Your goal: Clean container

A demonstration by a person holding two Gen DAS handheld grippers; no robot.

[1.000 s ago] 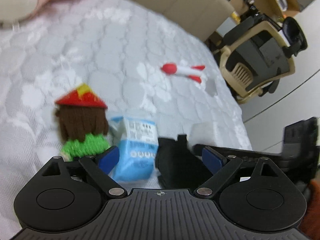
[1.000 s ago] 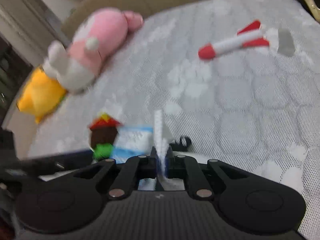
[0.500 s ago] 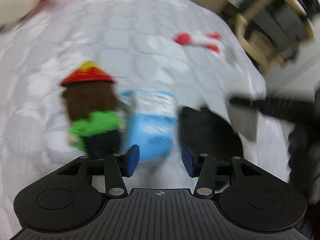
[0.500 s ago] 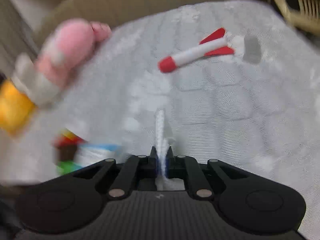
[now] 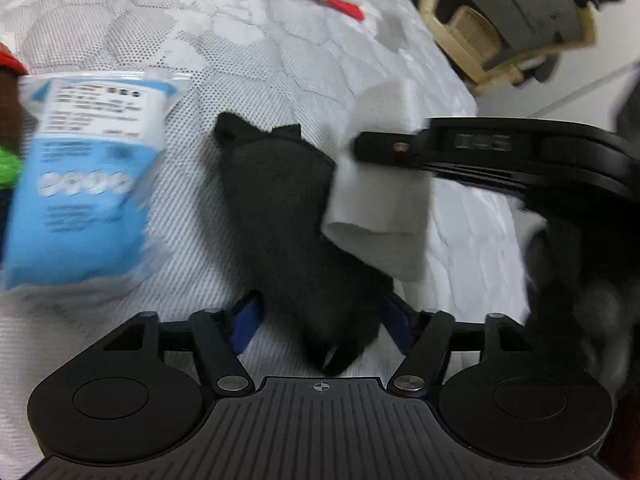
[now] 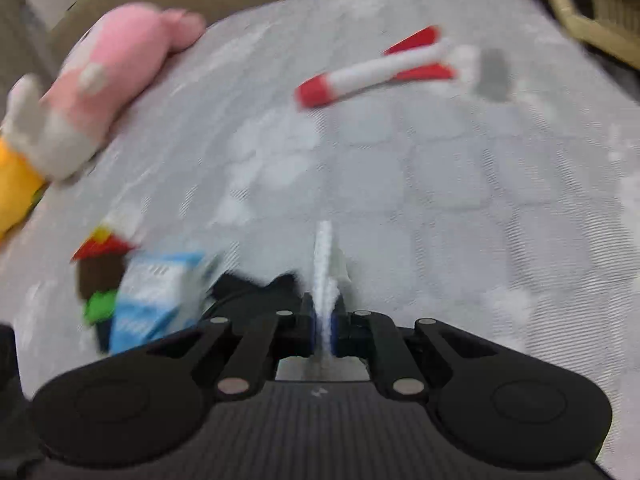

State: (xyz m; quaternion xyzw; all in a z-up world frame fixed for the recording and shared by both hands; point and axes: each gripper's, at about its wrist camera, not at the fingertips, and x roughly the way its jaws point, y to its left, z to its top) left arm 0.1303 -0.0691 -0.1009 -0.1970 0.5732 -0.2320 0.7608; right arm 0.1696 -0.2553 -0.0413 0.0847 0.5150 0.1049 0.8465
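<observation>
Since the earlier frame, left gripper [image 5: 320, 320] has dropped over the black pouch [image 5: 296, 216]; its jaws, just opening, straddle the near end, contact unclear. Pouch axis runs 11 to 5 o'clock. Right gripper [image 6: 323, 326] pinches a white wipe [image 5: 378, 216] at 2 o'clock.

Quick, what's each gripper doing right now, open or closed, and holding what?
Left gripper: open, jaws just widening, astride the black container, not pressing it.
Right gripper: shut on the white cloth.
</observation>
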